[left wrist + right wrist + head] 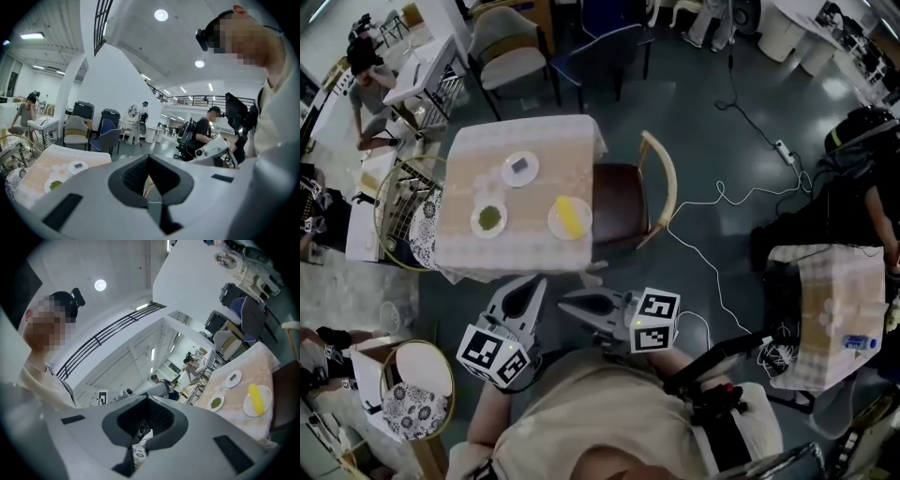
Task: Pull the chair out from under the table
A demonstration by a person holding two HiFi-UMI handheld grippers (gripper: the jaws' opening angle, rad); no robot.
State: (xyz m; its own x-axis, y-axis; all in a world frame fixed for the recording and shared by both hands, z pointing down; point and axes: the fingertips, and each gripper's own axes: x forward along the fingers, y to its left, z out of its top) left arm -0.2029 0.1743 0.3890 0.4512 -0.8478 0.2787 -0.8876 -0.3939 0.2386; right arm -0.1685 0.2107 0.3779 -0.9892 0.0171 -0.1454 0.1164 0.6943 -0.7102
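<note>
Head view shows the chair (628,202) at the right side of the table (558,150). Its dark brown seat is partly tucked under the edge of the tablecloth, and its curved pale wooden back is turned away from the table.

Neither gripper touches the chair. The left gripper (532,289) and the right gripper (568,302) sit side by side just below the table's near edge. The left one points toward the table and the right one points leftward across the picture. Left gripper view shows its 2 jaws pressed together with nothing between them. Right gripper view shows the same: jaws together and empty.

3 white plates stand on the table. The plate with a yellow thing (570,217) is nearest the chair, and the plate with something green (489,218) is beside it. The plate with a small grey thing (520,169) lies further back.

A wire chair (389,202) with a patterned cushion stands against the table's left side. Beyond the table are a grey chair (511,52) and a blue chair (600,56).

White cables (712,216) wind over the dark floor to the right of the brown chair, near a power strip (785,150). A second table (830,300) with a cloth stands at the right edge, with a bottle (860,342) on it. A seated person (370,89) is at the upper left.
</note>
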